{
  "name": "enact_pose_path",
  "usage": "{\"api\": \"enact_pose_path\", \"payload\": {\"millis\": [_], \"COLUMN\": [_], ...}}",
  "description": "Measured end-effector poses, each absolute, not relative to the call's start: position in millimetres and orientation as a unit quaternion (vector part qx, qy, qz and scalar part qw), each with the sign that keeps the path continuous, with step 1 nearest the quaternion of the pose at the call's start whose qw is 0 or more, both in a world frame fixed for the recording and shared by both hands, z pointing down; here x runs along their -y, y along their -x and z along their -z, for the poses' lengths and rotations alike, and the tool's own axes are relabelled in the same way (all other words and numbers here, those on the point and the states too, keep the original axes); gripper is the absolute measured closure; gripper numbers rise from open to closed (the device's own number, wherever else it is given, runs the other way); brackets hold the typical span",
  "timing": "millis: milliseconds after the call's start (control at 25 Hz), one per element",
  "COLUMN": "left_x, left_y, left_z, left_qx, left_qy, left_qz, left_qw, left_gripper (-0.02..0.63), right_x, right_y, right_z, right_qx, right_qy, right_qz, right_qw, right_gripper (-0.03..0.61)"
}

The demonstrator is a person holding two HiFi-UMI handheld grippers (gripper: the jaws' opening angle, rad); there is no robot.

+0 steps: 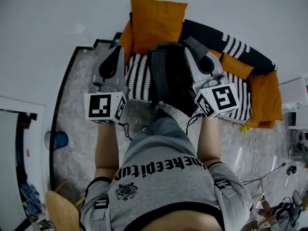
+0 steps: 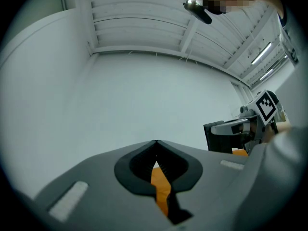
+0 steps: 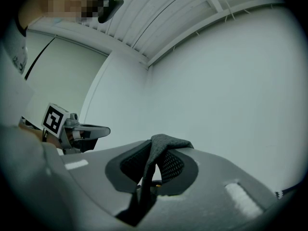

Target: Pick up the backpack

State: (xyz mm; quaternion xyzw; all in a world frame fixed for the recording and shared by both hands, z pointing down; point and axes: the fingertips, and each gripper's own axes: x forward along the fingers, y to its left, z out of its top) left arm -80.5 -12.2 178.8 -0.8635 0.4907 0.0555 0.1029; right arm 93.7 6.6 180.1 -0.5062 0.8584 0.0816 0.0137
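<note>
One backpack strap (image 3: 147, 172) sits clamped in the right hand-held gripper (image 3: 161, 139).

We saw a dark grey backpack (image 1: 168, 78) against orange cushions (image 1: 156, 20) and a black-and-white striped throw (image 1: 138, 76). The floor (image 1: 79, 129) was mottled grey, and the person's shirt (image 1: 163, 177) was grey with black lettering.

Dark matt cloth backpack (image 1: 168, 76), mesh-lined strap (image 3: 163, 141), soft orange cloth cushion (image 1: 156, 20), striped woven throw (image 1: 139, 76), smooth stone-look floor (image 1: 82, 129), matt grey plastic right hand-held gripper (image 1: 192, 43)
</note>
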Motion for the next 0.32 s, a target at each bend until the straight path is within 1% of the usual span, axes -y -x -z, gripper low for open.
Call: {"api": "enact_pose_path", "payload": {"millis": [320], "left_x": [14.7], "left_y": [81.1], "left_z": [-181.3], "left_qx": [-0.489], "left_qy": [0.865], "left_qz": [-0.059], "left_qw": [0.097], "left_gripper": [0.594], "right_x": [-5.6], "right_y": [-93.1], "right_z": [-178.3], "right_qx": [-0.858], "right_qy": [0.506], "right_qz": [-0.084], "right_qw": [0.015], "right_gripper": [0.546]}}
